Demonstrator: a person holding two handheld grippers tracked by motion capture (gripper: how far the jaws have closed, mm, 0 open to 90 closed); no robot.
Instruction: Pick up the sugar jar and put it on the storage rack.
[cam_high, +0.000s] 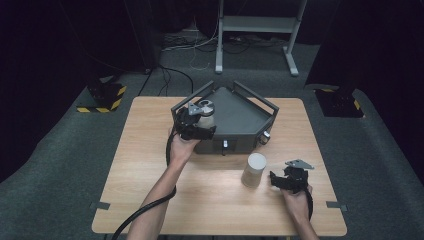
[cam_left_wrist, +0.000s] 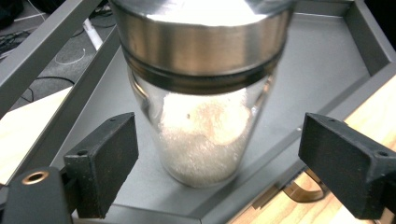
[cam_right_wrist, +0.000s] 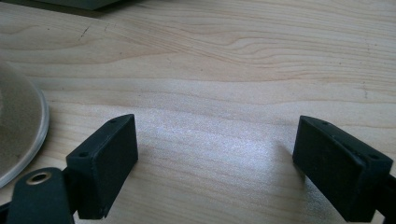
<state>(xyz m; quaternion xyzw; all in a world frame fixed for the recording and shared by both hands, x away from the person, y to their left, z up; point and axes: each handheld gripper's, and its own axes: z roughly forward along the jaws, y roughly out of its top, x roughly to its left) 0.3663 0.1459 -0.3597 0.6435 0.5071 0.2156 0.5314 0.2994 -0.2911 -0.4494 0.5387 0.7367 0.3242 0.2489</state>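
A glass jar (cam_left_wrist: 205, 135) with a steel lid, part full of white grains, stands upright in the near left corner of a grey metal tray (cam_left_wrist: 322, 70). My left gripper (cam_left_wrist: 219, 163) is open around its lower half, and both pads stand clear of the glass. In the high view that jar (cam_high: 205, 111) sits just past my left gripper (cam_high: 199, 125) at the tray's (cam_high: 245, 117) left side. A second jar (cam_high: 254, 170) with a pale lid stands on the table. My right gripper (cam_high: 275, 179) rests just right of it, open and holding nothing. The right gripper (cam_right_wrist: 215, 163) faces bare wood, with the jar's rim (cam_right_wrist: 18, 135) at the left edge.
The wooden table (cam_high: 150, 190) holds the tray at its far middle. The tray has raised rail walls (cam_high: 192, 95) and small knobs on its front face (cam_high: 225, 144). Cables trail from both grippers toward the near edge. A stand and cables sit on the floor beyond.
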